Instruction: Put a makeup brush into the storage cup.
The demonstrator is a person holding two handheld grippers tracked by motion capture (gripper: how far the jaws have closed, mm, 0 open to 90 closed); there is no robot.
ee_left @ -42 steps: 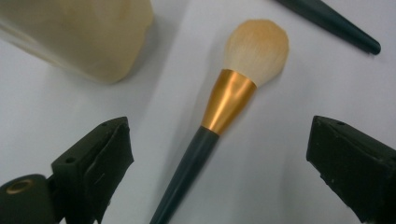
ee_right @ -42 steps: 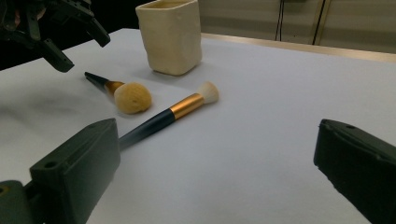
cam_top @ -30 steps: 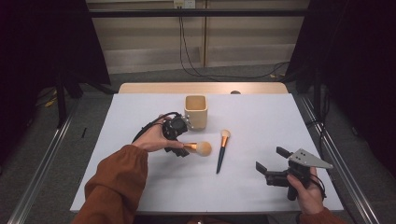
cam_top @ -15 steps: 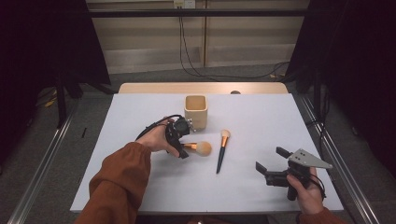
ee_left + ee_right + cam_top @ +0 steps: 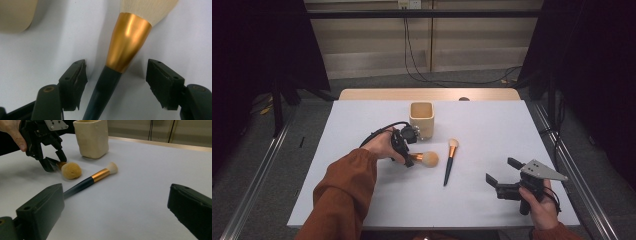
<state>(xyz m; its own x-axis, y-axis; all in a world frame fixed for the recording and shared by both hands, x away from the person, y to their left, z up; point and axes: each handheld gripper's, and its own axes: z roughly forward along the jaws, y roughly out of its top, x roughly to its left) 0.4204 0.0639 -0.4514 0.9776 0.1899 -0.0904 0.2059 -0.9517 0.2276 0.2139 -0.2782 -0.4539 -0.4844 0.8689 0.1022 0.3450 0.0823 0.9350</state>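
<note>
Left gripper view: brush handle [image 5: 105, 92] lies between closing jaws, untouched.

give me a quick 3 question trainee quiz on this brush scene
1. True or false: the left gripper already presses its pads on the round brush.
2. Which lies nearer the right gripper: A the round brush, B the slim brush, C the cup?
3. What part of the round brush sits between the left gripper's jaws?

Key:
1. False; the jaws have just been closing, with gaps on both sides of the brush.
2. B.
3. Its dark handle, just below the gold ferrule.
</note>
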